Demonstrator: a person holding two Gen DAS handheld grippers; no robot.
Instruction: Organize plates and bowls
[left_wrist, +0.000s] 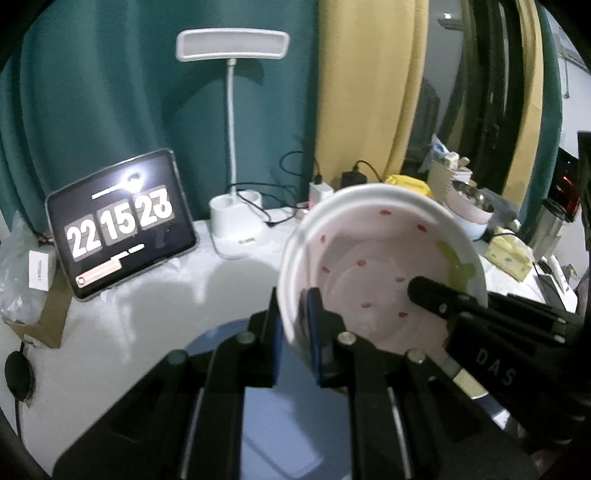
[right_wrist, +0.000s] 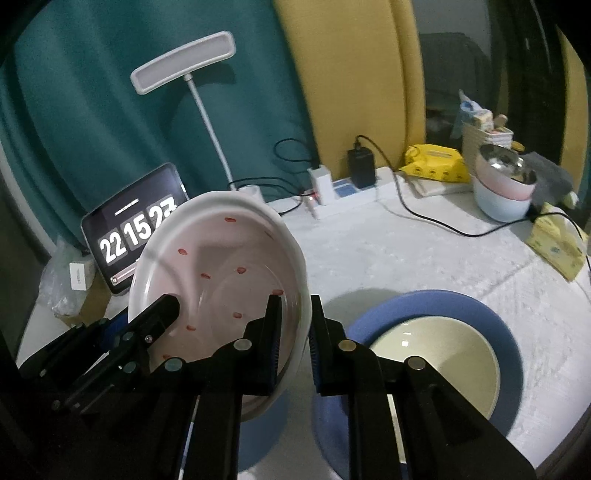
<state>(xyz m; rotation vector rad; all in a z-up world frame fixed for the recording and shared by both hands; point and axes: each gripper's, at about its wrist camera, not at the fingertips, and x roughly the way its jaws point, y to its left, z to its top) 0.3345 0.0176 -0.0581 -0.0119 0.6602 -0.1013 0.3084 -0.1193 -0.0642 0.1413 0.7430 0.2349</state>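
The pink bowl (right_wrist: 221, 280) with red dots hangs tilted in the air above the blue plate (right_wrist: 509, 332) — the left gripper (left_wrist: 295, 325) and right gripper (right_wrist: 295, 332) each pinch its rim tight — so keep both hands level and moving together.

The tablet (left_wrist: 122, 225) standing at the back of the table shows a flip clock with the white numbers 22 15 23. The right gripper (left_wrist: 428, 291) carries the letters "DAS" on its black body.

both hand-held grippers (right_wrist: 293, 332) clamping speckled bowl (right_wrist: 221, 266), lifted
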